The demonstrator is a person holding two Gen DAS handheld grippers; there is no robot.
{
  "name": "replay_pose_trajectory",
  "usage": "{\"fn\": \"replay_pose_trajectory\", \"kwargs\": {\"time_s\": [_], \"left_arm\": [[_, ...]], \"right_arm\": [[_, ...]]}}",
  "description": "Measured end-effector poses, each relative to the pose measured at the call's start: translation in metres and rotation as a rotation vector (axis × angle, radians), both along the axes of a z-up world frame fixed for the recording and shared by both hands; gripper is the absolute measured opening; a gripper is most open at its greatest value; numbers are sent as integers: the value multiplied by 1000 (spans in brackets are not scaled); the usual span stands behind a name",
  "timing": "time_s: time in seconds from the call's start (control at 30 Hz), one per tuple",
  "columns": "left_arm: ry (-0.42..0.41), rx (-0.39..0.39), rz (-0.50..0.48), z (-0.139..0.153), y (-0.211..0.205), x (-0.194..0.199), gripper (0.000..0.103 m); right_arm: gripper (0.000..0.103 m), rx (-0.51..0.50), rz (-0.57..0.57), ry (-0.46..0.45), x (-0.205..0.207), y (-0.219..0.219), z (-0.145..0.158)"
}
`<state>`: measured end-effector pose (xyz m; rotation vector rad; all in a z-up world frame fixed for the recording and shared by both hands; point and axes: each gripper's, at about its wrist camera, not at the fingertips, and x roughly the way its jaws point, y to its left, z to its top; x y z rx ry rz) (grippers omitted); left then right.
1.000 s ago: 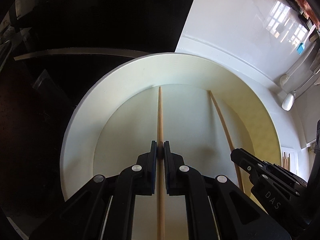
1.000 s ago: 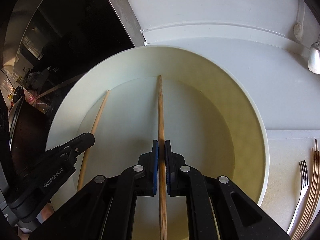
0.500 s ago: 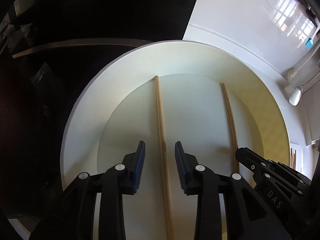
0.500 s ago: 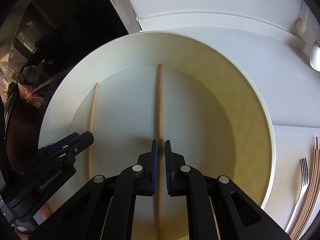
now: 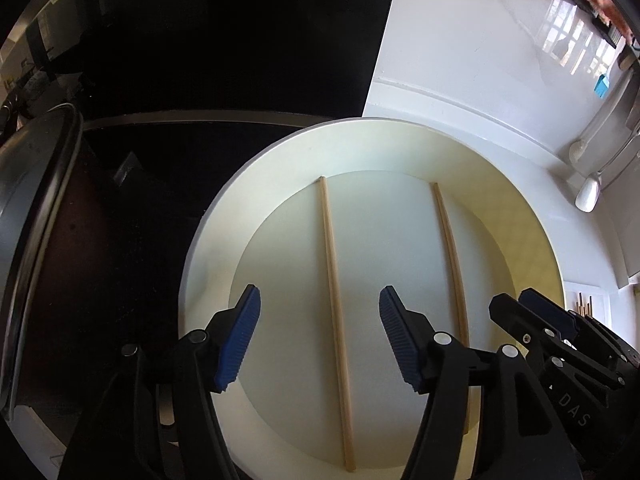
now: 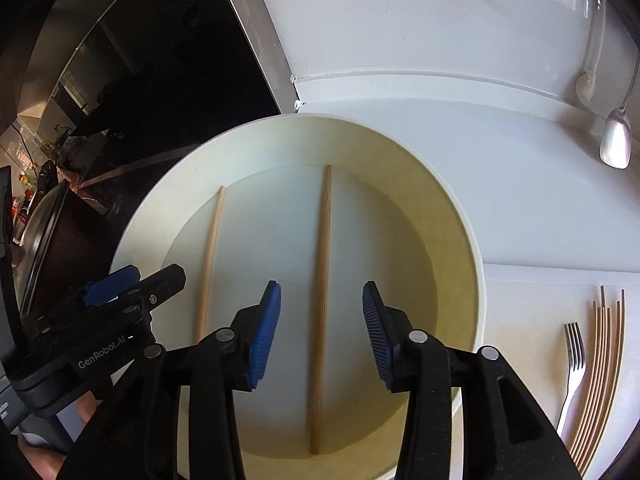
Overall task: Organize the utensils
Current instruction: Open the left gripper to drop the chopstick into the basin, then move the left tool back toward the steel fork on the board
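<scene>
Two wooden chopsticks lie side by side on the floor of a round cream container (image 5: 208, 248) (image 6: 460, 224). In the left wrist view my left gripper (image 5: 320, 322) hangs above the left chopstick (image 5: 336, 320), its jaws opening and its blue pads clear of the stick. The right chopstick (image 5: 452, 248) runs toward my right gripper (image 5: 520, 308) at the lower right. In the right wrist view my right gripper (image 6: 322, 312) straddles the right chopstick (image 6: 322, 280) without touching it, jaws opening. The left chopstick (image 6: 210, 260) lies beside my left gripper (image 6: 132, 280).
A fork (image 6: 572, 364) and several more chopsticks (image 6: 604, 372) lie on the white counter right of the container. A spoon (image 6: 616, 136) and a brush (image 6: 586, 84) hang at the white wall. A dark hob and a pan lid (image 5: 28, 220) are to the left.
Both grippers have let go of their chopsticks, which now lie flat in the container. The left jaws opened first, then the right. Both grippers have drawn back upward.
</scene>
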<state>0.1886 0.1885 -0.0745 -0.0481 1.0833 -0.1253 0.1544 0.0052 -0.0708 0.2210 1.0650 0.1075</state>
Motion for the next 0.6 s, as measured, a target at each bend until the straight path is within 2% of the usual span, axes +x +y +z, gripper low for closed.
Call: {"fn": "replay_pose_trajectory", "kwargs": {"time_s": [0.27, 0.47, 0.6], "left_arm": [[-52, 34, 42, 24, -1, -34, 74], [-63, 15, 79, 39, -10, -67, 82], [-68, 0, 72, 45, -25, -94, 82]], "right_arm": [[54, -31, 5, -50, -35, -13, 23], [59, -31, -1, -80, -75, -34, 34], [63, -33, -12, -80, -112, -58, 37]]}}
